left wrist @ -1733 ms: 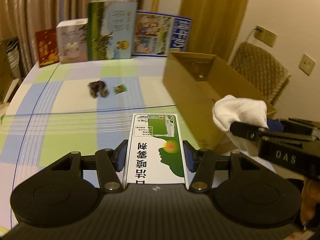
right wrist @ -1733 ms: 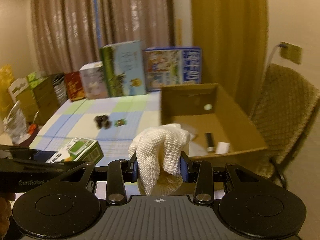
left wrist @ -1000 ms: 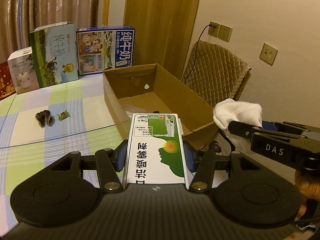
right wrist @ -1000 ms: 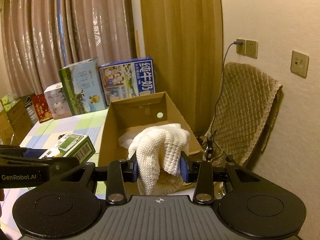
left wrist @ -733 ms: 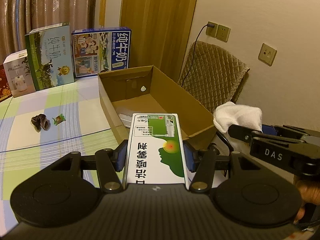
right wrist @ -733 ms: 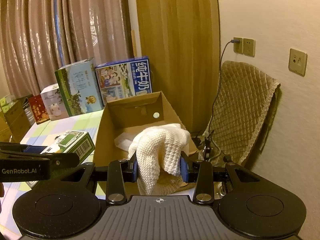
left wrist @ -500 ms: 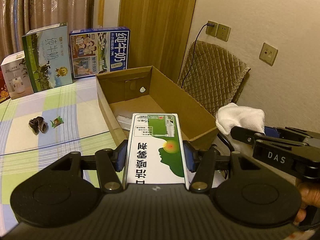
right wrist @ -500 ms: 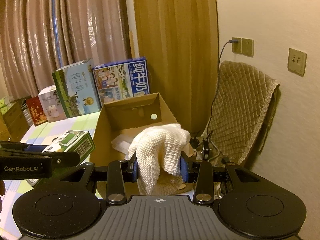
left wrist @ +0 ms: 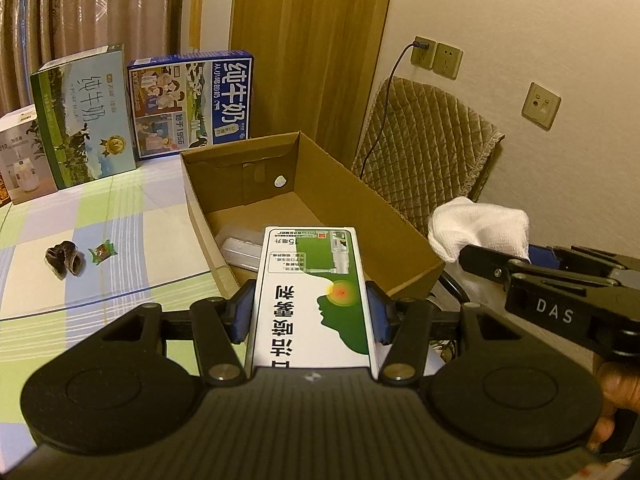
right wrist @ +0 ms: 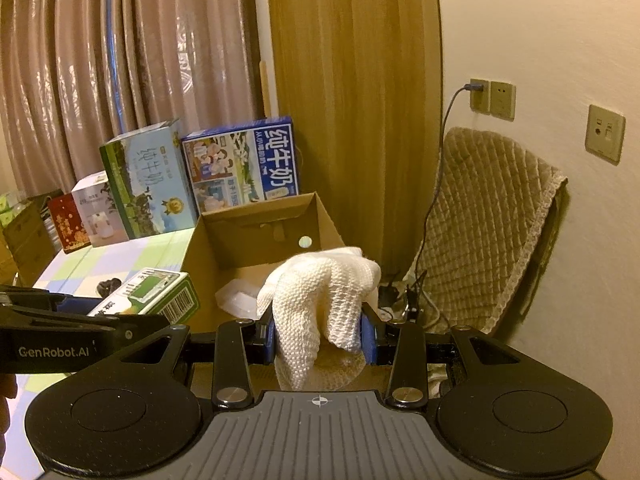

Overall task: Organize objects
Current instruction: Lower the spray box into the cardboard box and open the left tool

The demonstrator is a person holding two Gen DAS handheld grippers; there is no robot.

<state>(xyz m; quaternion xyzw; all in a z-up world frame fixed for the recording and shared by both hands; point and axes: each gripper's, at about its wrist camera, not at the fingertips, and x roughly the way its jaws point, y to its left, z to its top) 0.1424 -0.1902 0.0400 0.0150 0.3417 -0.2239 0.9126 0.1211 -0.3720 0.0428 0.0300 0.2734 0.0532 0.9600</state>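
The left gripper point(left wrist: 311, 314) pinches a green-and-white medicine box point(left wrist: 312, 284) between its blue pads, holding it over the near end of the open cardboard box point(left wrist: 340, 204) on the checked tablecloth point(left wrist: 120, 248). The right gripper point(right wrist: 322, 338) clamps a white knitted cloth point(right wrist: 320, 296) just in front of that box's near right corner. A clear plastic packet point(left wrist: 240, 248) lies inside the box; a dark lump point(left wrist: 64, 262) and a green wrapped sweet point(left wrist: 103, 251) lie on the tablecloth to its left.
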